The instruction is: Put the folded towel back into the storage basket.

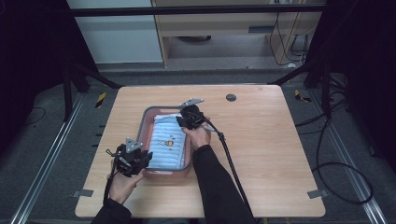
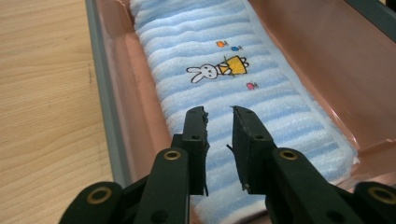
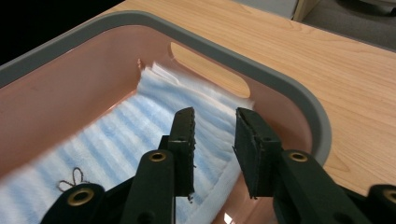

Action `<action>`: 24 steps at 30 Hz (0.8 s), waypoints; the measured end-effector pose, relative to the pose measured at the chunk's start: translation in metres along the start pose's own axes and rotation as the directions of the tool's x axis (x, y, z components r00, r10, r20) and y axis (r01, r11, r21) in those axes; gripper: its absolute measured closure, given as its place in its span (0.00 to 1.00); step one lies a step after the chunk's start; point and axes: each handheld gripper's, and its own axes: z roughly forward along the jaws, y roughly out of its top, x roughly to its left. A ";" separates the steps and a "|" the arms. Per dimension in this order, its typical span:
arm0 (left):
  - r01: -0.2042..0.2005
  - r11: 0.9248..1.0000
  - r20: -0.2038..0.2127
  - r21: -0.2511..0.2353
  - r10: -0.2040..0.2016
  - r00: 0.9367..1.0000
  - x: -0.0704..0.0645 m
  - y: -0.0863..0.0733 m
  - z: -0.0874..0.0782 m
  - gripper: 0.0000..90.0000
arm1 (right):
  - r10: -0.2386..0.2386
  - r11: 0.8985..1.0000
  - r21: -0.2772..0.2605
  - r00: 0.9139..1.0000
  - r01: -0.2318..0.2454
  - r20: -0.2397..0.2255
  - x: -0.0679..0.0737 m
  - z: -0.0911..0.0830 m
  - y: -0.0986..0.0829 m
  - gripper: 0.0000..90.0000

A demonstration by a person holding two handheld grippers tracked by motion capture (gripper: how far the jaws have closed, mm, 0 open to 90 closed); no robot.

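High view: pink basin (image 1: pixel 148 122) with grey rim on wooden table (image 1: pixel 261 140); folded blue-striped towel (image 1: pixel 167 144) lies flat inside. Left gripper (image 1: pixel 132 158) at basin's near left corner; right gripper (image 1: pixel 190 116) over far right part of towel.

Left gripper view: jaws parted, nothing between them, poised above towel's near end; rabbit motif (image 2: pixel 215 71) beyond tips.

Right gripper view: jaws parted, empty, above towel's (image 3: pixel 140 135) end by basin's handle slot (image 3: pixel 210 70).

At centre frame I see a soft terry towel (image 2: pixel 243 88), blue-and-white striped, lying in a glossy pink plastic basin (image 3: pixel 56 98) with a matt grey rim, on a smooth wood-grain table (image 1: pixel 261 140); my grippers' jaws are matt black plastic.
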 end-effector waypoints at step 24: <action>-0.037 0.987 0.004 -0.159 0.038 0.999 0.002 0.009 -0.026 0.50 | 0.045 0.990 -0.137 0.999 -0.045 0.000 -0.020 -0.070 -0.002 0.34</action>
